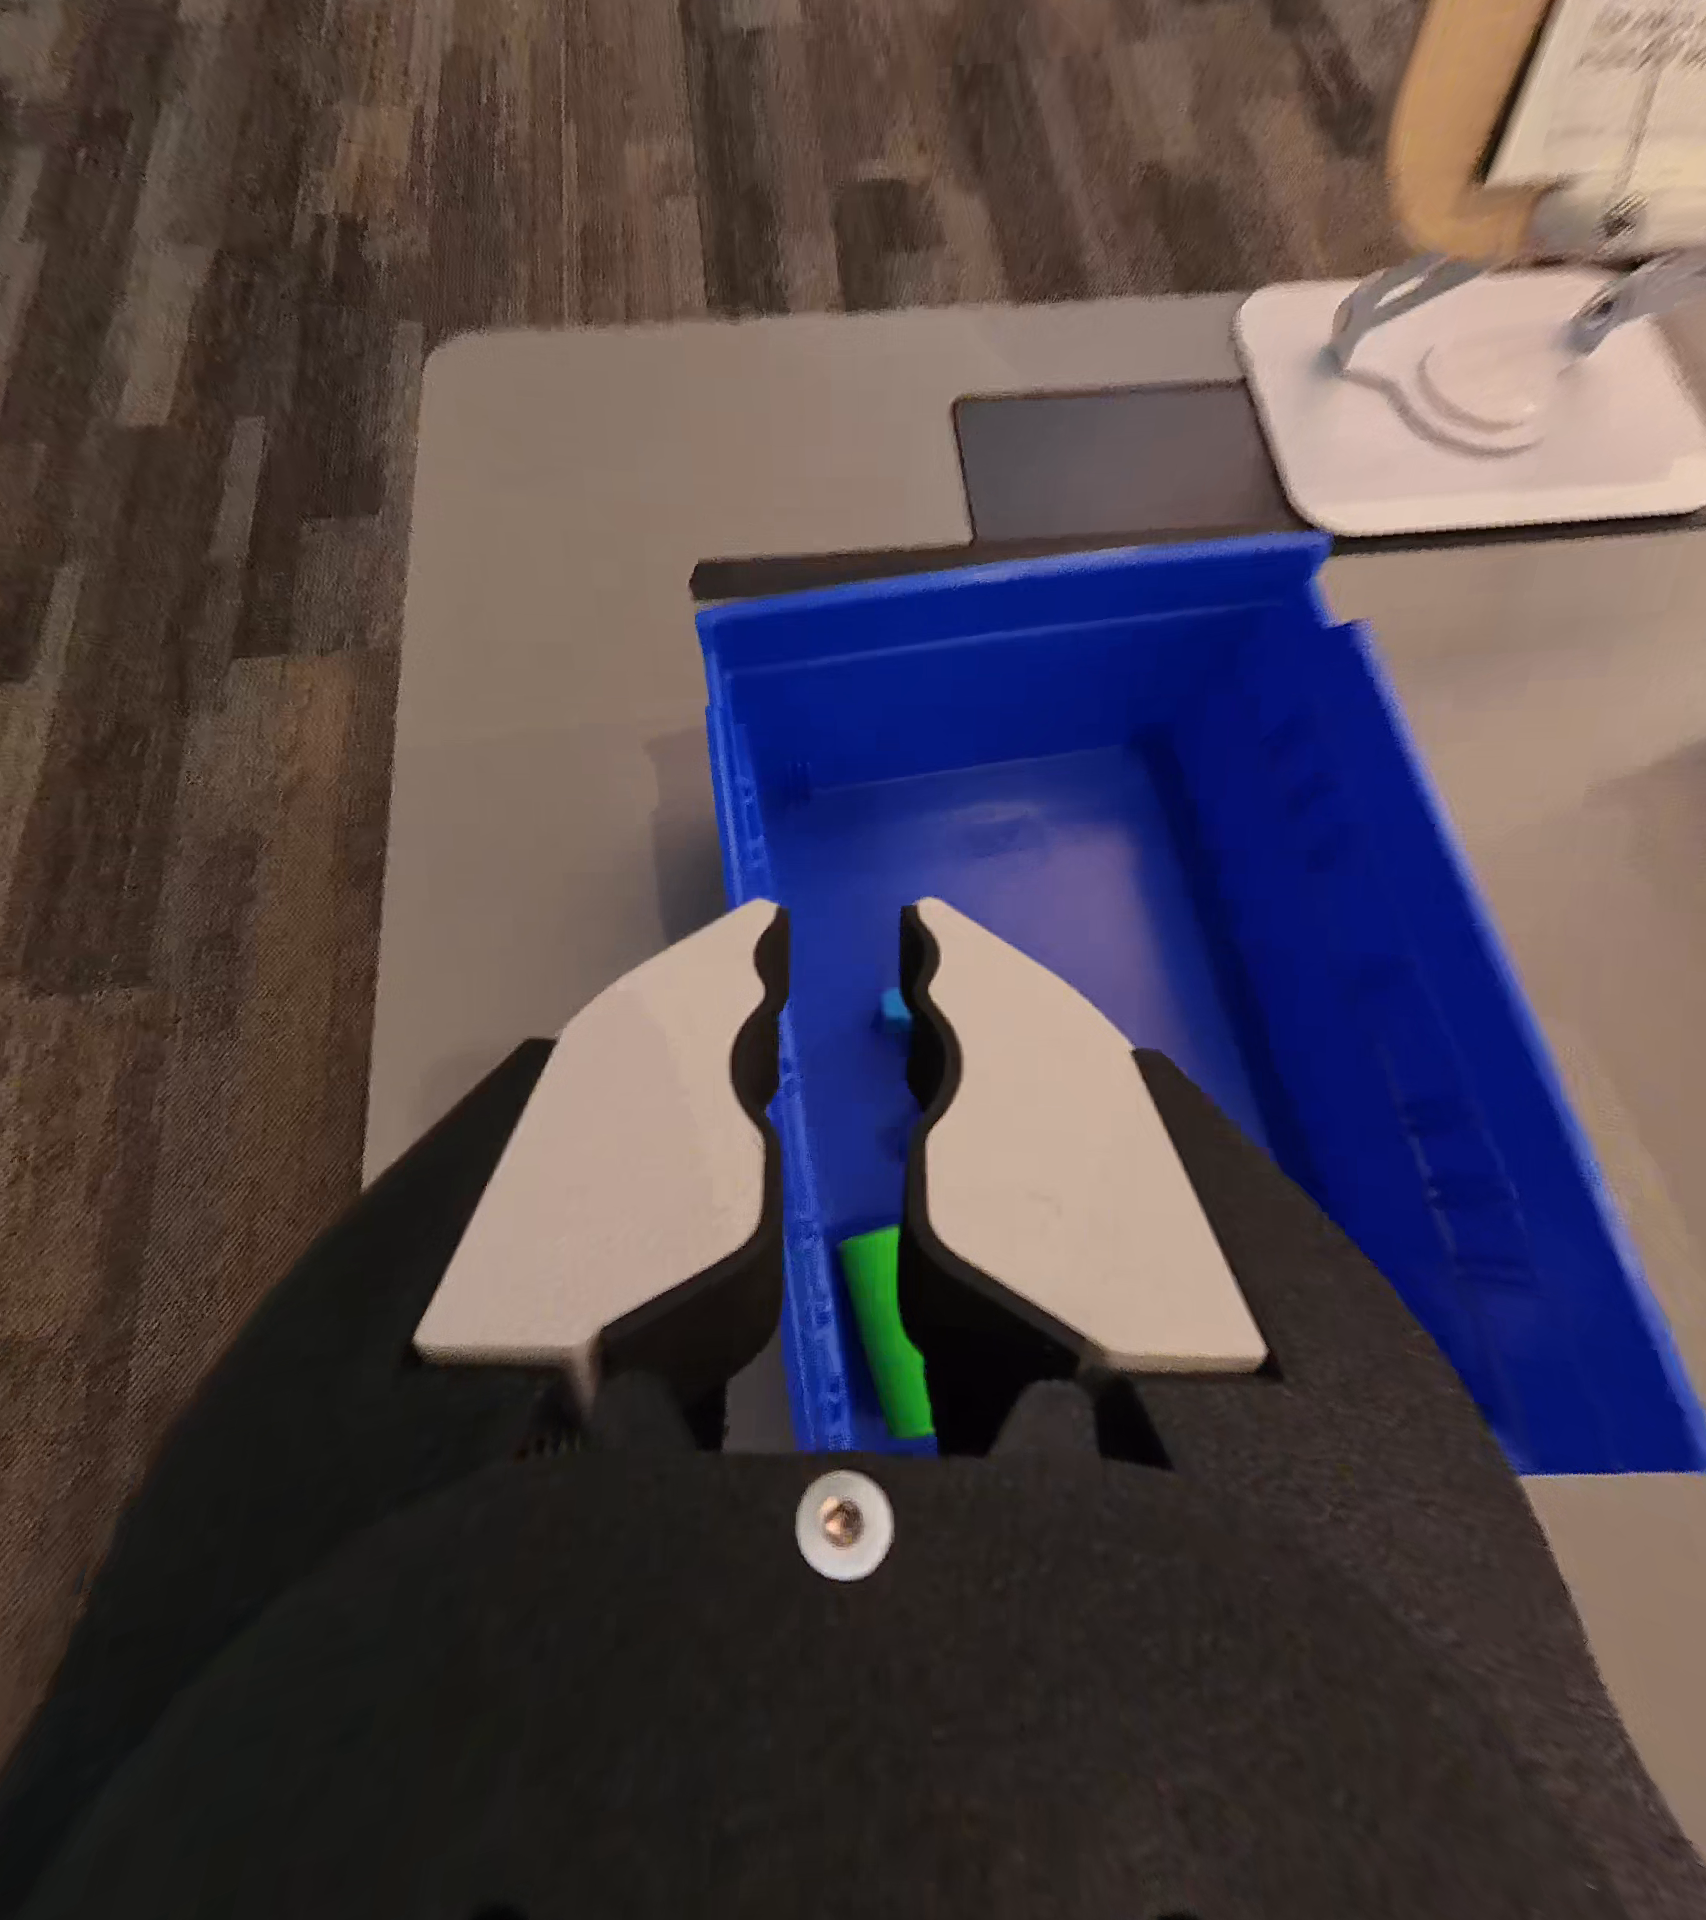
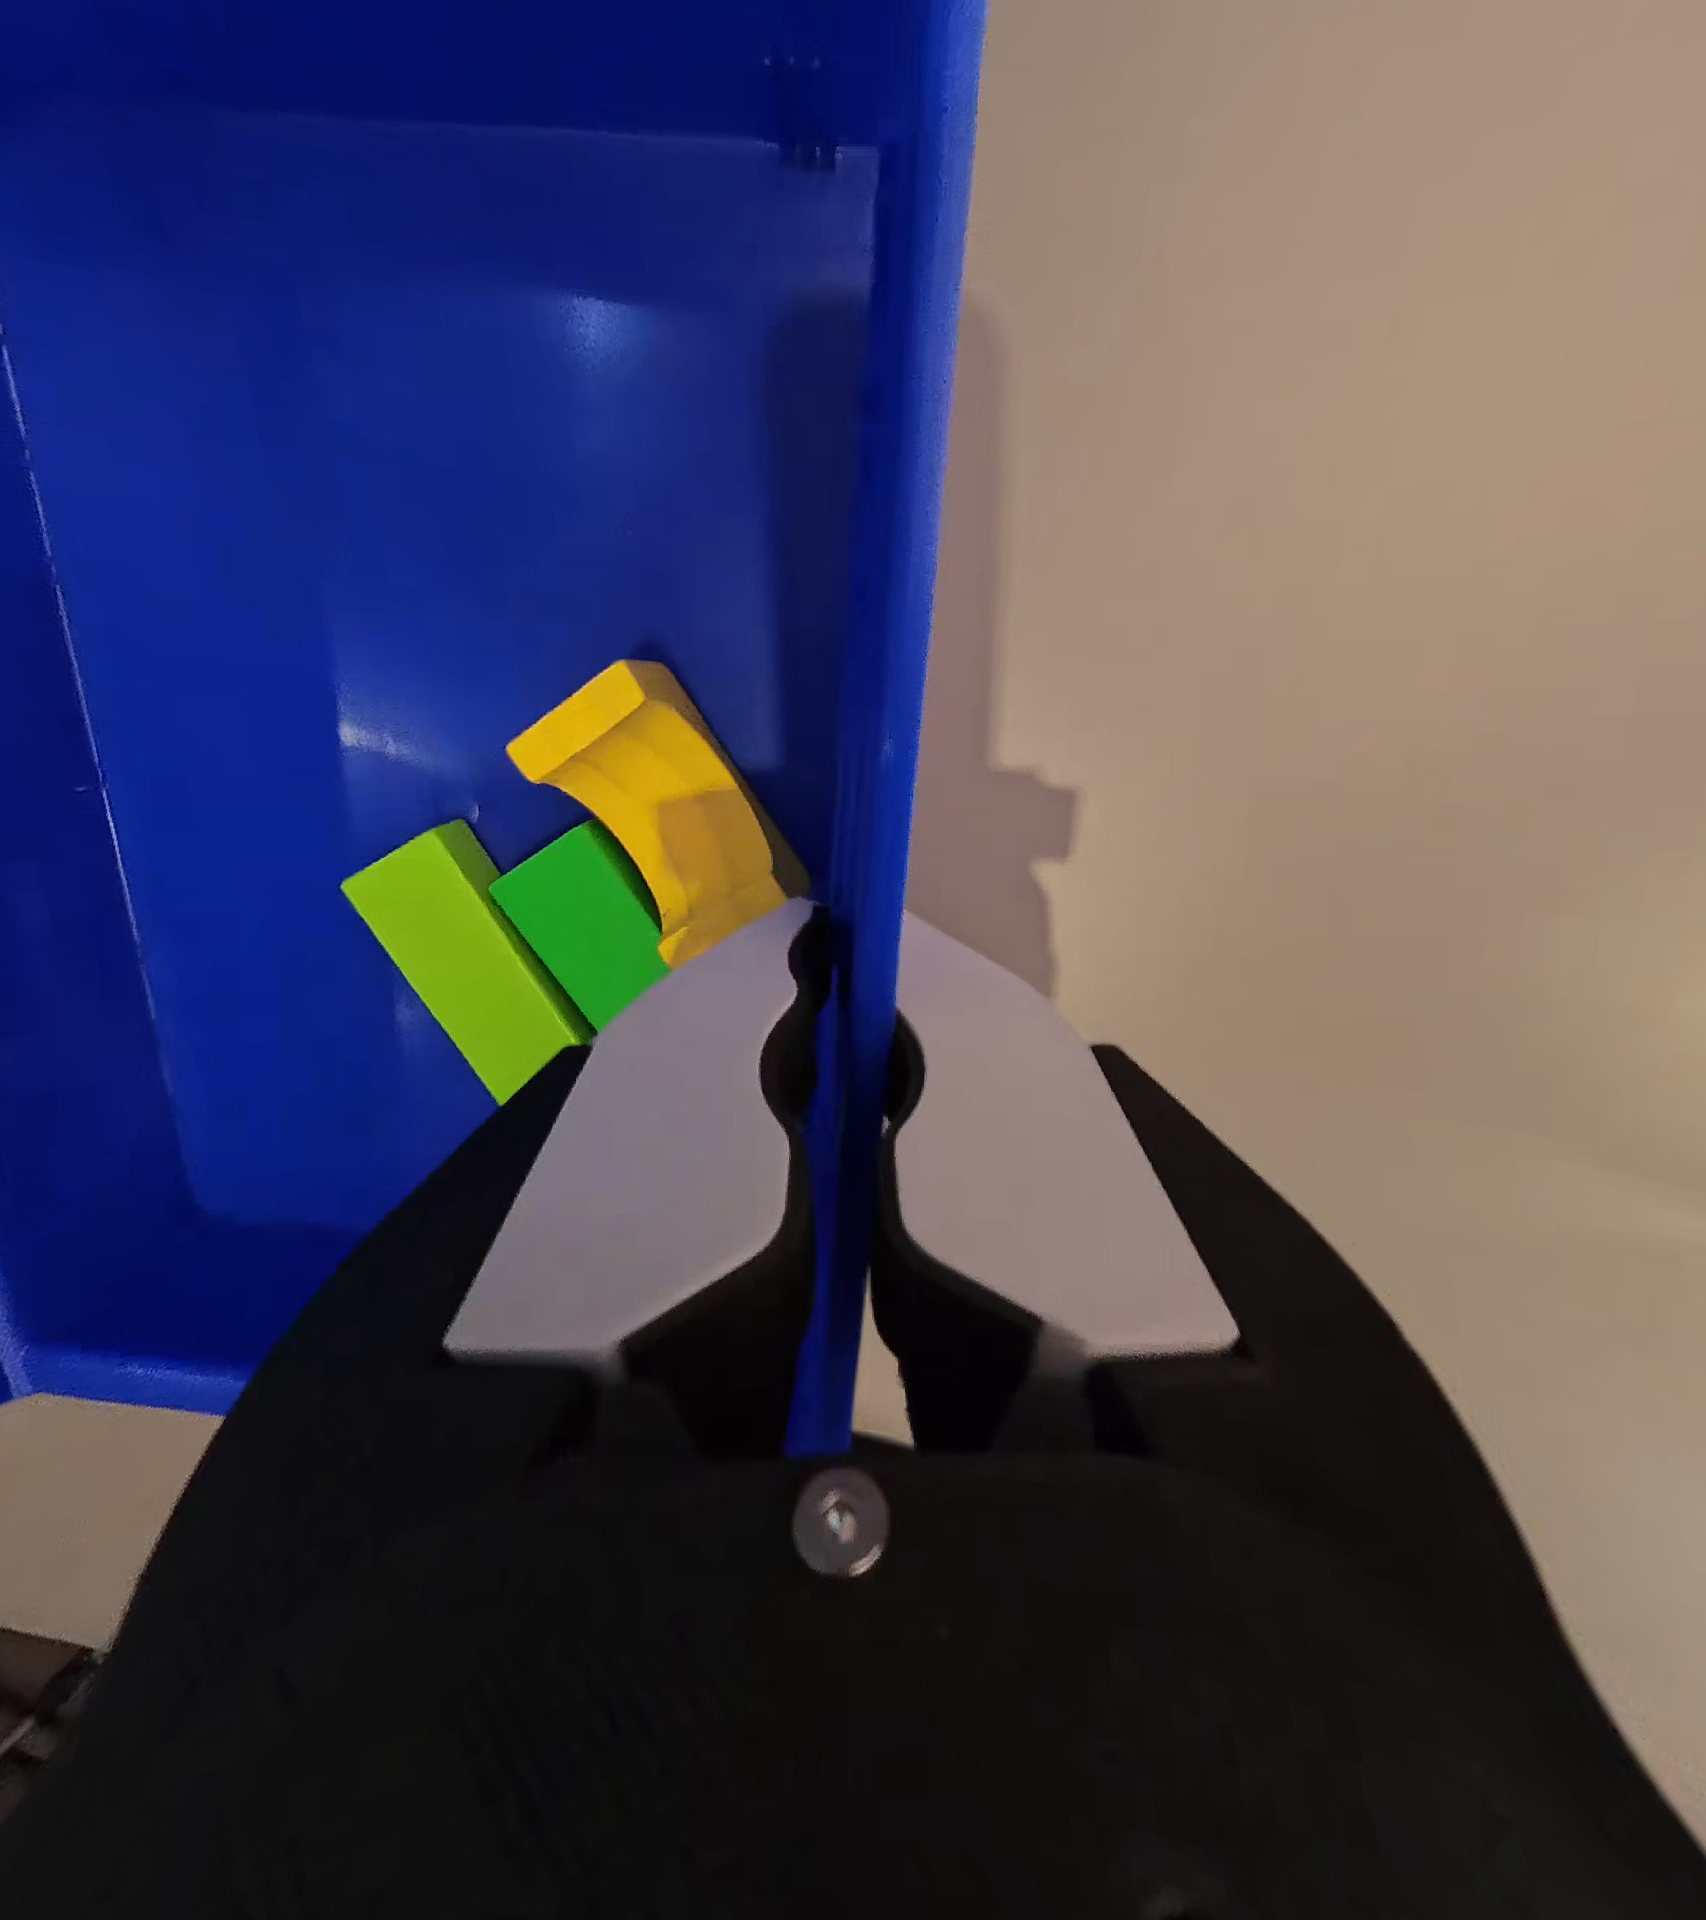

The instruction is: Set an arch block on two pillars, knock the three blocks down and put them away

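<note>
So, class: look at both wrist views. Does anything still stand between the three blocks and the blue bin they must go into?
Nothing visible does. The yellow arch block and both green pillars already lie inside the blue bin, near one wall. The right gripper is shut on that wall; the left gripper hangs open above the bin.

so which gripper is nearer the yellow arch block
Right. The right gripper clamps the blue bin wall beside the yellow arch block; the left gripper straddles the opposite wall.
</note>
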`<action>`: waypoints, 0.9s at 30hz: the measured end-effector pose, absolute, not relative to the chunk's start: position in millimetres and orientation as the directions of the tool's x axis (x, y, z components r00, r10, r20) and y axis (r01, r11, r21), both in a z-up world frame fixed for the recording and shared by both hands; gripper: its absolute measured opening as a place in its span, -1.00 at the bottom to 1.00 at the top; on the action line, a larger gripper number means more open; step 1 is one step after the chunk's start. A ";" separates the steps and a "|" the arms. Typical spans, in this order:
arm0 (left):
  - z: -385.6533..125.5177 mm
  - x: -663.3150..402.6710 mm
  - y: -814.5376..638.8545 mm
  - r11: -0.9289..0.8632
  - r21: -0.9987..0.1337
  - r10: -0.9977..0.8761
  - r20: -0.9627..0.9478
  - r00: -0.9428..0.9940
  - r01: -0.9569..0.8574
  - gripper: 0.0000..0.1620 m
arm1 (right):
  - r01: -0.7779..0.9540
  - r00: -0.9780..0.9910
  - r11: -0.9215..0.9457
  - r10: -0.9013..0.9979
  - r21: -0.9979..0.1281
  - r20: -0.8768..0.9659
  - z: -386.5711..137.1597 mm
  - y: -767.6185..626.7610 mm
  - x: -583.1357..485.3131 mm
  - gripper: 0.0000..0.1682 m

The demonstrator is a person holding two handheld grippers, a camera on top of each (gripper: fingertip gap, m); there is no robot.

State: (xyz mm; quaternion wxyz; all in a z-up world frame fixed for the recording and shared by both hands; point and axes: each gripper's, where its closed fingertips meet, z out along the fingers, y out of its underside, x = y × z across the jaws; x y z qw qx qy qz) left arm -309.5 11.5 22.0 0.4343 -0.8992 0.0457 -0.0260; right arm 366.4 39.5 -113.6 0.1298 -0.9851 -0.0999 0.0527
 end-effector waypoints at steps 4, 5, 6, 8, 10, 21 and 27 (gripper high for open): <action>53.4 -289.4 8.3 -0.512 -0.858 -0.168 0.068 0.983 -0.028 -0.76 | 0.111 0.988 -0.960 0.134 -0.257 -0.074 -114.4 22.6 433.3 -0.91; 58.7 -284.8 6.3 -0.499 -0.866 -0.181 0.082 0.980 -0.020 -0.75 | 0.088 0.991 -0.963 0.111 -0.255 -0.079 -114.5 19.1 445.8 -0.91; 63.2 -280.3 4.5 -0.487 -0.873 -0.193 0.091 0.977 -0.015 -0.76 | 0.066 0.992 -0.964 0.091 -0.257 -0.083 -114.7 16.4 456.7 -0.91; 69.9 -274.8 1.7 -0.470 -0.883 -0.202 0.092 0.975 -0.014 -0.76 | 0.041 0.995 -0.964 0.064 -0.261 -0.080 -114.9 11.8 472.7 -0.91; 74.4 -272.3 -0.4 -0.459 -0.888 -0.197 0.082 0.977 -0.018 -0.75 | 0.028 0.995 -0.962 0.053 -0.272 -0.087 -115.0 9.2 480.0 -0.91; 93.2 -225.1 -21.7 -0.404 -0.906 -0.389 0.049 0.920 -0.123 -0.53 | 0.104 0.991 -0.817 0.040 -0.567 0.124 -49.8 36.5 499.4 -0.66; 32.4 -221.4 -24.0 -0.652 -0.707 -0.375 -0.013 0.927 -0.273 -0.55 | 0.203 0.977 -0.466 0.156 -0.861 0.146 61.6 58.9 450.6 -0.65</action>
